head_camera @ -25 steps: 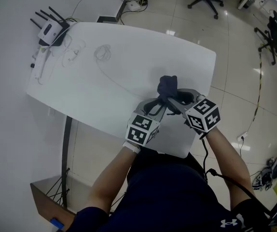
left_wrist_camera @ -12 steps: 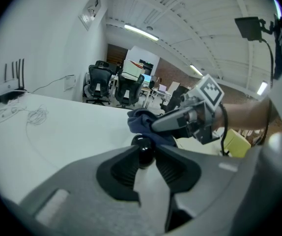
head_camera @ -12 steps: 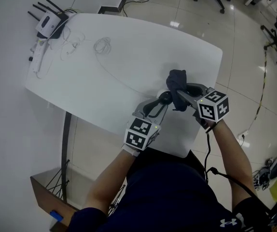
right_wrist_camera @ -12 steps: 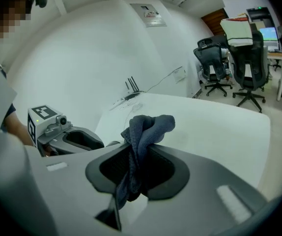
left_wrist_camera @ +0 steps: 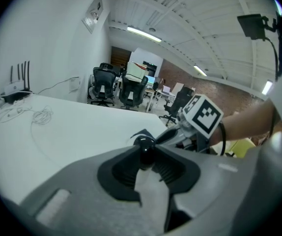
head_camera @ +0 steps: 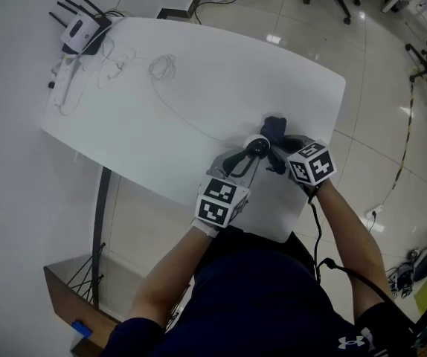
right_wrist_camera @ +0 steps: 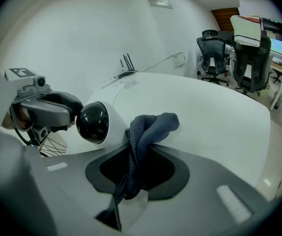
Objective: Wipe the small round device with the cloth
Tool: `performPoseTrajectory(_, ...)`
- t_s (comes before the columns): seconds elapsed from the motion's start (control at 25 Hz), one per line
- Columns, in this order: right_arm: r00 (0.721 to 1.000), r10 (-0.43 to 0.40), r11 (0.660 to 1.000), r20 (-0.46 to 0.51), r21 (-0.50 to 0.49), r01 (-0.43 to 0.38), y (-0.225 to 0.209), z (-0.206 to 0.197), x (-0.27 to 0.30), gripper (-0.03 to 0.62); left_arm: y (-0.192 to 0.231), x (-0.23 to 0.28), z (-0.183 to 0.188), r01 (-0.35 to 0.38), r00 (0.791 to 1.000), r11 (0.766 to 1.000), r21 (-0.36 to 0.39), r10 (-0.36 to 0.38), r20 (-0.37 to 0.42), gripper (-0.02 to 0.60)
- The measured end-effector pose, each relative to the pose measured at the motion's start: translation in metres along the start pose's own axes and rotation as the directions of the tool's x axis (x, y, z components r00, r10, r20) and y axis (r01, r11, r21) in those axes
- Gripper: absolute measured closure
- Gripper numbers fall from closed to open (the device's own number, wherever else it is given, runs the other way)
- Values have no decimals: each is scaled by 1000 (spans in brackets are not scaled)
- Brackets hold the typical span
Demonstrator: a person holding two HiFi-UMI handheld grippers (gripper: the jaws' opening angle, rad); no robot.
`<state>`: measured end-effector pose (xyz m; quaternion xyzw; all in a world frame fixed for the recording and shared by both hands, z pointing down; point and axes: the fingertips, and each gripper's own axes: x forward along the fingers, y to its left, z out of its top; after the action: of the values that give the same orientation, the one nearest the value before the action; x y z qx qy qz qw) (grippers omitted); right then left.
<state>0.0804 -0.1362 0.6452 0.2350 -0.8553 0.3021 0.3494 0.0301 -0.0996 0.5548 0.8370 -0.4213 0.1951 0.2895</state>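
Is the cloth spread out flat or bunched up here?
Bunched up: the dark blue cloth is a twisted wad pinched in the right hand-held gripper, its rounded end beside the small round device.

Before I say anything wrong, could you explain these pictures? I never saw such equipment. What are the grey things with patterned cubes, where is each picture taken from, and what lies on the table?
There is no robot: a person holds hand tongs, one pair per hand; the patterned cubes belong to them. The wide picture comes from a camera on the person's head, looking down. The other two come from cameras riding on each pair. The left tongs have just been closing on the small round device, white with a black dome, and grip it. The right tongs pinch a dark blue cloth right beside it. On the white table, at its far corner, lie a router and loose cables.
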Motion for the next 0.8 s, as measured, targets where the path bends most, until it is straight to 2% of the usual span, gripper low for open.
performPoseTrajectory(0.16,999,-27,999,26,28,27,-1,5,-10,493,-1,-1,-2,4,1000,1000,-11,-4,6,480)
performPoseTrajectory(0.36,989,-51,999,140,19,49,13,36,-59,493,-4,-12,0,44,999,999,-3,-44,18,474)
performPoseTrajectory(0.52,978,-35,995,207,-89,55,46,66,-91,493,-5,-18,3,68,997,995,75,-70,15,474)
performPoseTrajectory(0.68,987,-38,975,158,-212,72,75,76,-90,493,-8,-19,5,122,992,985,119,-125,16,476)
performPoseTrajectory(0.8,991,-51,963,126,-258,82,81,75,-83,493,-8,-16,2,124,992,980,154,-128,13,476)
